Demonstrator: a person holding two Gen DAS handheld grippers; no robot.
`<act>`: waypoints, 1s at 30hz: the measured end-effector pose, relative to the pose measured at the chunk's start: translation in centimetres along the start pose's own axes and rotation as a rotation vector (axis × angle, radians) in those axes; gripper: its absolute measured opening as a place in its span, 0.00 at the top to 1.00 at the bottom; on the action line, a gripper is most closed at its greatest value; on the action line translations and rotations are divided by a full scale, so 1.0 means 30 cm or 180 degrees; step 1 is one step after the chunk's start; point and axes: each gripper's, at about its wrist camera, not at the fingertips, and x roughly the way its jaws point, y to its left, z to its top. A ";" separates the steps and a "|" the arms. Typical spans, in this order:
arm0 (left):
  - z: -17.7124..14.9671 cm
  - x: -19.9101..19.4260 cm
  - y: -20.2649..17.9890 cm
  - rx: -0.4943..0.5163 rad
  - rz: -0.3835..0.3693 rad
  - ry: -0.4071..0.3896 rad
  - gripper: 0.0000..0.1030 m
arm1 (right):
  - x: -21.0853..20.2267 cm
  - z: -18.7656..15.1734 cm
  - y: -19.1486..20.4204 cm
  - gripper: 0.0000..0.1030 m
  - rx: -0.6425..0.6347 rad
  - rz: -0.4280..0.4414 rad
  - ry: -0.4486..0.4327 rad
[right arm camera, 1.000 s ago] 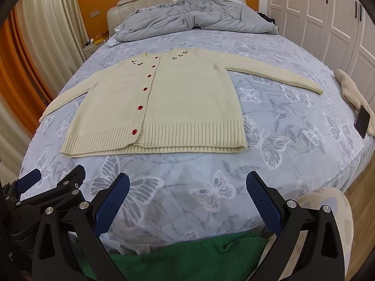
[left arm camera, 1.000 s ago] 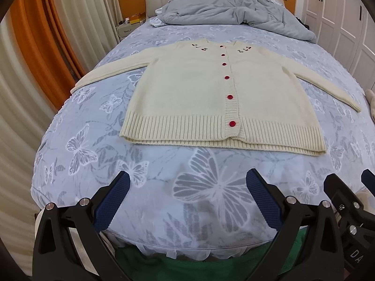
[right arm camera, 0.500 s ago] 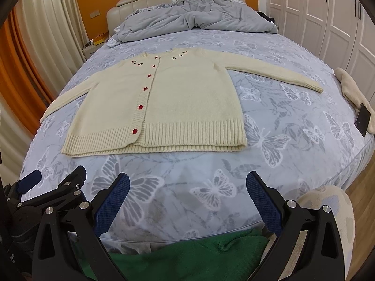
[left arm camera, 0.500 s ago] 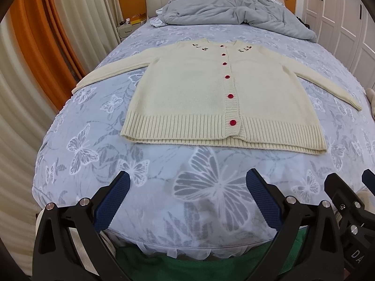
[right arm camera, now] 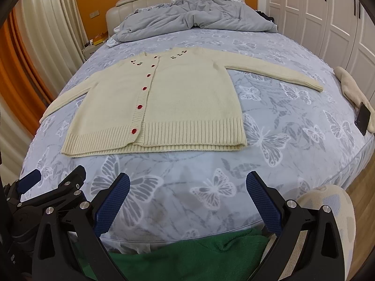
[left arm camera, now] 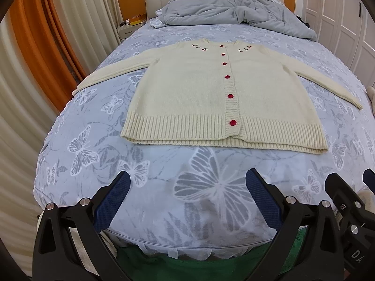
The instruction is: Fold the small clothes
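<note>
Before you lies a bed [left arm camera: 77, 154] covered by a blue-grey sheet printed with white butterflies, and a rumpled grey duvet [left arm camera: 234, 9] is heaped at its head against the padded headboard [right arm camera: 140, 0]. On the middle of the sheet a cream knitted cardigan [left arm camera: 187, 93] is spread flat, front side up and buttoned with red buttons [left arm camera: 232, 123]. Its neckline points toward the headboard and its ribbed hem faces you, so the body's long axis runs from foot to head of the bed, while both sleeves stretch outward across the bed, angled slightly toward you. At the bed's right edge a second cream garment [right arm camera: 351, 86] lies with a dark phone [right arm camera: 363, 119] resting on it. Your left gripper [left arm camera: 187, 201] hangs over the foot of the bed with jaws spread wide, holding nothing and well apart from the hem. Your right gripper [right arm camera: 187, 201] sits just beside it, likewise wide and empty.
</note>
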 end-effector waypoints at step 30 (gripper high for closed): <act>-0.007 0.013 0.005 0.0006 0.0009 0.0032 0.08 | 0.020 -0.013 -0.007 0.05 0.0014 -0.0003 0.0032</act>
